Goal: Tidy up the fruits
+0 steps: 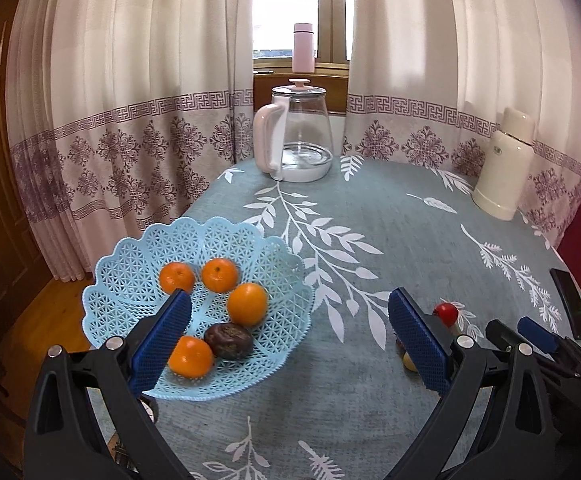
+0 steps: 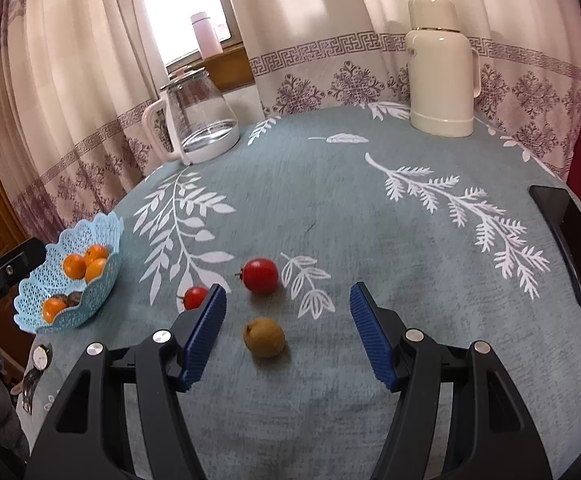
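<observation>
Currently your left gripper point(image 1: 290, 344) is spread wide and holds nothing; its left pad overlaps the near rim of the blue lattice basket point(image 1: 130, 264), its right pad hangs over bare tablecloth point(image 1: 370, 208). Basket contents — four oranges point(image 1: 247, 304) and one dark wrinkled fruit point(image 1: 228, 341), which lies touching the nearest orange.

Your right gripper point(image 2: 288, 334) is likewise wide apart, empty, above the cloth. Between its pads, nearer the left one, sits a brown-green fruit point(image 2: 264, 337), not touched by either pad. Just beyond it is a larger red fruit point(image 2: 261, 275); a smaller red fruit point(image 2: 195, 297) is partly hidden behind the left pad. All three lie on the cloth, well apart from the basket at the table's left edge.

Far side: glass kettle point(image 2: 202, 120), cream thermos point(image 2: 442, 68). A dark phone point(image 2: 570, 240) lies at the right edge — a wristwatch point(image 2: 41, 357) lies near the basket.
</observation>
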